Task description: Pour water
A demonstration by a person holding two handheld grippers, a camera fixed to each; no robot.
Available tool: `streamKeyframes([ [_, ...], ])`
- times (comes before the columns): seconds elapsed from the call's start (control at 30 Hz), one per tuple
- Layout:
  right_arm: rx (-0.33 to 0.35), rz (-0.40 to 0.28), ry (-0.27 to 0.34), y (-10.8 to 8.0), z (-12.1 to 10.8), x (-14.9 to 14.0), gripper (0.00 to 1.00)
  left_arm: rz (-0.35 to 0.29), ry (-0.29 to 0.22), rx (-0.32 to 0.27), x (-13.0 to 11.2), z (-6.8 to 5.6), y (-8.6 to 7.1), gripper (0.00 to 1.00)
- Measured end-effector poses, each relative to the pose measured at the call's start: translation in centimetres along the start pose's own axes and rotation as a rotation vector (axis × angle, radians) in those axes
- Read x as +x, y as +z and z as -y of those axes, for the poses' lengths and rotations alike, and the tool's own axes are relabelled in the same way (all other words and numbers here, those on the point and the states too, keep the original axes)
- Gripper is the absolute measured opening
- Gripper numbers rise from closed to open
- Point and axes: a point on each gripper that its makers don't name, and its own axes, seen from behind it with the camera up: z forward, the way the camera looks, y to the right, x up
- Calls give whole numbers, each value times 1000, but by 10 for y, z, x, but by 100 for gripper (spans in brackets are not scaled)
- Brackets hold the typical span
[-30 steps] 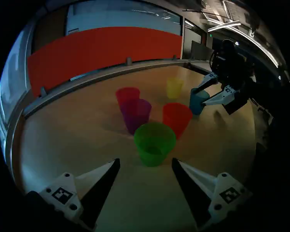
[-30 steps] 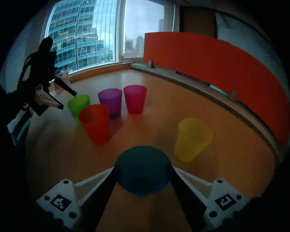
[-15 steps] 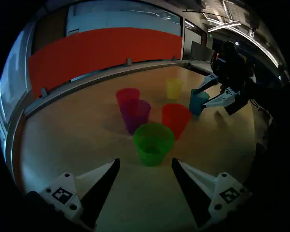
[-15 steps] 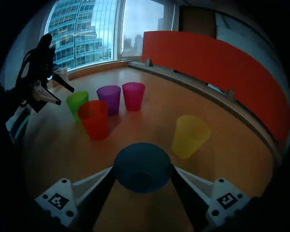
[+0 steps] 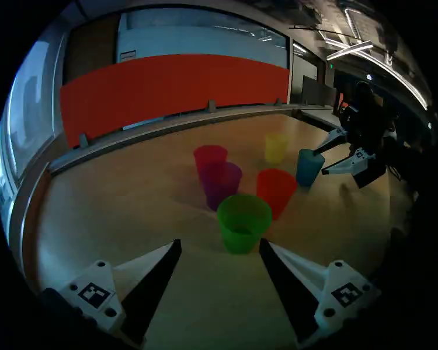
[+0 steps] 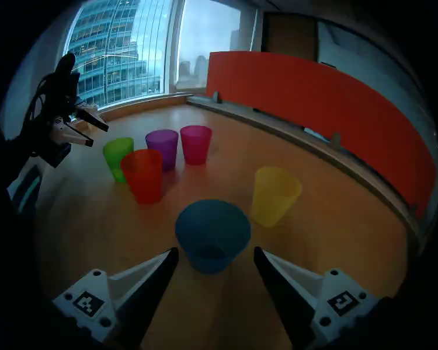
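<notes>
Facing off, fingers spread and empty: my left gripper (image 5: 219, 240) frames the green cup (image 5: 244, 223), right gripper (image 6: 215, 249) the blue cup (image 6: 212, 230), both upright on desk (image 5: 131, 192), prob. pre-grasp for pour.

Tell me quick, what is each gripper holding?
Left gripper: open, holding nothing.
Right gripper: open, holding nothing; blue cup just ahead.

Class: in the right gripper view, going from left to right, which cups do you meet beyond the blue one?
green cup → red cup → purple cup → pink cup → yellow cup
</notes>
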Motion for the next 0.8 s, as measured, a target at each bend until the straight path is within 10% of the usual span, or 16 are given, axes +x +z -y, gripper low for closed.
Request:
streamKeyframes([
  [0.8, -281, -189, 96, -79, -37, 31, 100, -269, -31, 254, 64, 37, -56, 100],
])
